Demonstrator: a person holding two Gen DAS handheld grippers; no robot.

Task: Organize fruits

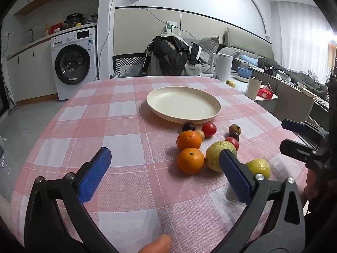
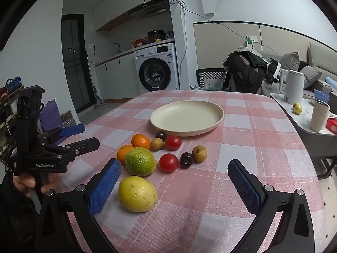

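Note:
A cream plate (image 1: pixel 183 105) (image 2: pixel 186 116) sits bare on the pink checked tablecloth (image 1: pixel 118 130). In front of it lie two oranges (image 1: pixel 190 160) (image 2: pixel 140 141), a green fruit (image 1: pixel 212 156) (image 2: pixel 140 161), a yellow fruit (image 1: pixel 258 167) (image 2: pixel 137 193), two red tomatoes (image 1: pixel 209 129) (image 2: pixel 168 162), dark plums (image 2: pixel 186 159) and small brown fruits (image 2: pixel 199 153). My left gripper (image 1: pixel 165 154) (image 2: pixel 88 136) hovers open to the left of the cluster, holding nothing. My right gripper (image 2: pixel 174 164) (image 1: pixel 288 136) hangs open over the near side of the fruits, the yellow fruit just inside its left finger.
A grey side table (image 2: pixel 303 124) on the right holds a white kettle (image 2: pixel 293 86), a cup (image 2: pixel 320 116), a red box and one more yellow fruit (image 2: pixel 297 108). Behind the table stand a chair piled with clothes (image 2: pixel 246 73) and a washing machine (image 2: pixel 157 67).

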